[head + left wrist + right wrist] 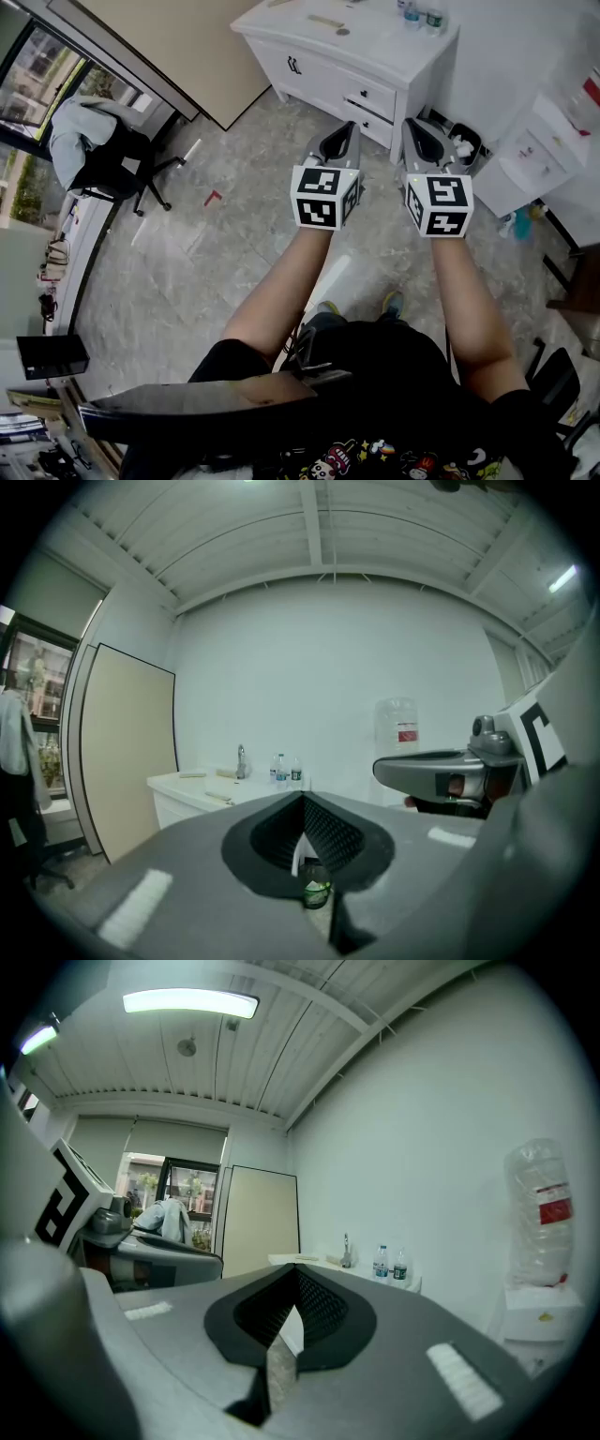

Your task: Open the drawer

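A white cabinet [375, 45] stands against the far wall, with two small drawers [368, 95] shut on its right side and a door on its left. Both grippers are held up side by side over the floor, well short of the cabinet. My left gripper [345, 131] points at the drawers, its jaws closed tip to tip on nothing. My right gripper [413, 127] is beside it, also shut and empty. The cabinet [183, 799] shows low and left in the left gripper view. In the right gripper view its top [323, 1262] lies beyond the jaws.
Water bottles [420, 16] and a tap stand on the cabinet top. A trash bin [464, 145] and a water dispenser [539, 155] are to its right. A beige panel [178, 47] leans at its left. An office chair [108, 155] draped with clothing stands far left.
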Action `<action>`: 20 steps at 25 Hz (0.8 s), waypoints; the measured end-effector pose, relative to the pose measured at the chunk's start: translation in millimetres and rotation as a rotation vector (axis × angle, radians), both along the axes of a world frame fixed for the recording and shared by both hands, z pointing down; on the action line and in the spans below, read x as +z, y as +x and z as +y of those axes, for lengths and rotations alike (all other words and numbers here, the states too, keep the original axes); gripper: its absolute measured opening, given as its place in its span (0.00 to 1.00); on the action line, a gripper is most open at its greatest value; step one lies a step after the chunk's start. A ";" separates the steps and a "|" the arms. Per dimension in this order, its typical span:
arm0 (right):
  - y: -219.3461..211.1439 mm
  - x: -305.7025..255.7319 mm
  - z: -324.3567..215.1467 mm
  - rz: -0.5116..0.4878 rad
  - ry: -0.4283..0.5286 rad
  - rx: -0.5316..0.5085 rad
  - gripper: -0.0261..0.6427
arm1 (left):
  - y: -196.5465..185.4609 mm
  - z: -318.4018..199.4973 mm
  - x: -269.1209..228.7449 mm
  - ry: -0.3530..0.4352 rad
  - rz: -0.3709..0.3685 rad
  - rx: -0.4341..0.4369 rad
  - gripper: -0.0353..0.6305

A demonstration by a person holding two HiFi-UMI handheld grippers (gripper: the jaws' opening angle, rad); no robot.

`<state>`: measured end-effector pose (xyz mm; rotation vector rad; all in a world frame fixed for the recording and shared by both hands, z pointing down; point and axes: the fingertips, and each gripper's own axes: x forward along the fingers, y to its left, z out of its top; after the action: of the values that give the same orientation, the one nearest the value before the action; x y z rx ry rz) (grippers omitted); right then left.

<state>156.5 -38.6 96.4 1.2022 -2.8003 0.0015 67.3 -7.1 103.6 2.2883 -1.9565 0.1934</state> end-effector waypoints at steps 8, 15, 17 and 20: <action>-50.9 26.9 -61.5 -0.001 -0.040 0.073 0.07 | -60.8 -60.5 29.2 -0.040 -0.001 0.066 0.06; -130.9 64.4 -142.2 0.022 -0.073 0.222 0.07 | -144.7 -168.8 79.1 -0.097 -0.010 0.231 0.06; -138.2 81.2 -161.8 0.028 -0.092 0.267 0.07 | -158.5 -197.8 98.3 -0.104 -0.007 0.253 0.06; -143.6 117.7 -190.5 0.038 -0.104 0.304 0.07 | -169.4 -237.4 143.9 -0.118 -0.007 0.264 0.06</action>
<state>12.8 -229.1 214.1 1.5682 -2.5218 0.1416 -102.0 -244.6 247.5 2.4610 -1.5928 0.3325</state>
